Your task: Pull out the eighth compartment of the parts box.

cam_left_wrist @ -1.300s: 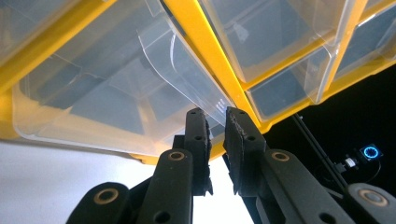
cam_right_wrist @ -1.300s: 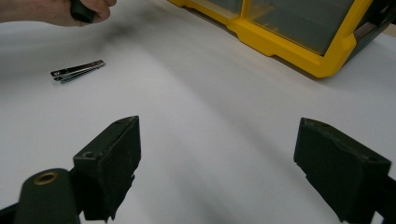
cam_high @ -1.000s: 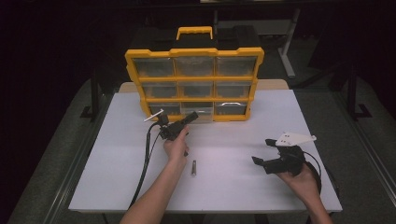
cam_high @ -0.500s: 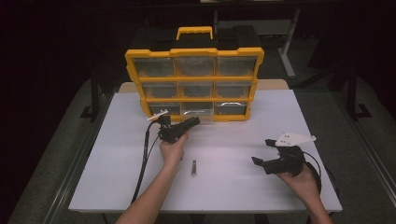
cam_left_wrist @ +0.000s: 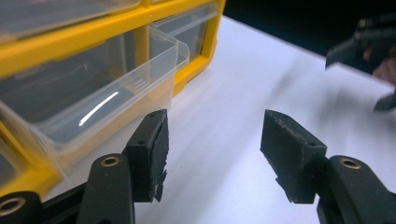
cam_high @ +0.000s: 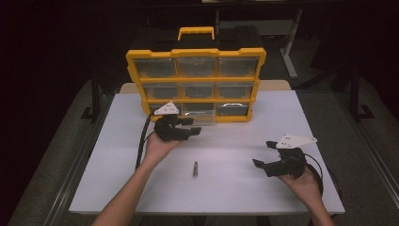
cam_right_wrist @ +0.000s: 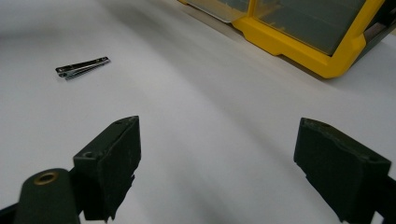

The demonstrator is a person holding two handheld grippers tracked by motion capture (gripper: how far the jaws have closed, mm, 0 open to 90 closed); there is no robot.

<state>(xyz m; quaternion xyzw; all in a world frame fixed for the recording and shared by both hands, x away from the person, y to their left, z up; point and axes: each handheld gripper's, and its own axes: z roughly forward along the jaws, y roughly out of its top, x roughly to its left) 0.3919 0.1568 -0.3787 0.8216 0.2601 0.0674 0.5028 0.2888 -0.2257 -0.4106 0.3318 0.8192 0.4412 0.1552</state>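
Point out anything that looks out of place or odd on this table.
One drawer in the bottom row of the yellow organizer is pulled partway out while the others sit flush. A small metal clipper lies alone on the bare table, outside any drawer. Nothing looks spilled or damaged.

One yellow organizer [cam_high: 195, 84] with nine clear drawers, one nail clipper [cam_high: 195, 169], two grippers.

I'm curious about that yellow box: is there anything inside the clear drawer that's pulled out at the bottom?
The pulled-out drawer of the yellow organizer looks empty through its clear wall; its rear part stays covered by the frame. The left gripper stands open beside it.
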